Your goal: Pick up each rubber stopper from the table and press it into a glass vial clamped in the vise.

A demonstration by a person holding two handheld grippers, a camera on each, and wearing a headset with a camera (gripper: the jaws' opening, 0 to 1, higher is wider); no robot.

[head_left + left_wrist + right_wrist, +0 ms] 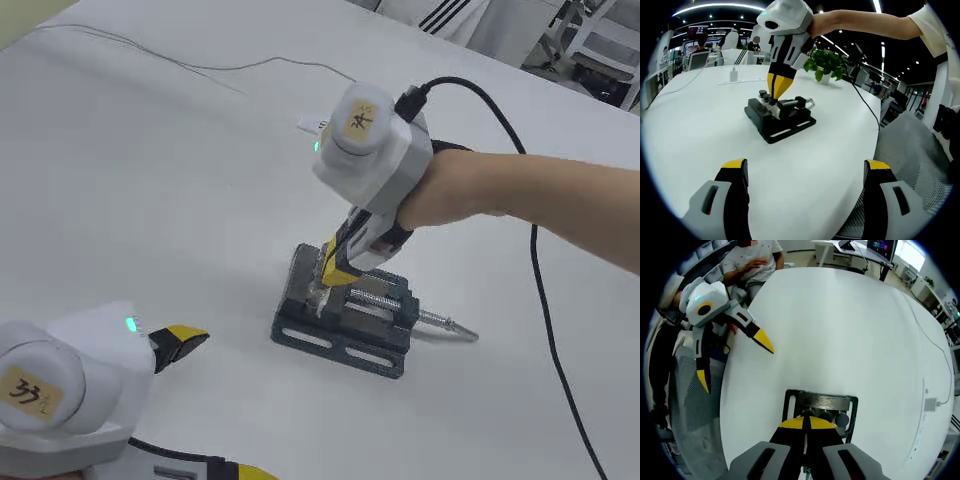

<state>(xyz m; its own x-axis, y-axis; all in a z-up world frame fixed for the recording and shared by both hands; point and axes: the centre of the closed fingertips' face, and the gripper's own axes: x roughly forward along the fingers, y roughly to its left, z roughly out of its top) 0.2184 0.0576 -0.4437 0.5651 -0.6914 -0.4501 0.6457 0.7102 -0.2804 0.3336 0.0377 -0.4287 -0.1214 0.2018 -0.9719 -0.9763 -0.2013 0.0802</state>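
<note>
A dark metal vise (345,345) sits on the white table (150,200), with its screw handle pointing right. My right gripper (326,284) points down into the vise top, its yellow-tipped jaws closed together. In the right gripper view the shut tips (805,423) rest over the vise (847,405), beside a dark round stopper top (841,419). What lies under the tips is hidden. My left gripper (805,167) hangs open near the table's front edge, well left of the vise (785,122), with nothing between its jaws.
A thin cable (200,66) runs across the far table to a white plug (309,125). The right gripper's black cable (545,300) trails off to the right. A potted plant (827,62) stands behind the vise. A seated person (757,260) is at the far side.
</note>
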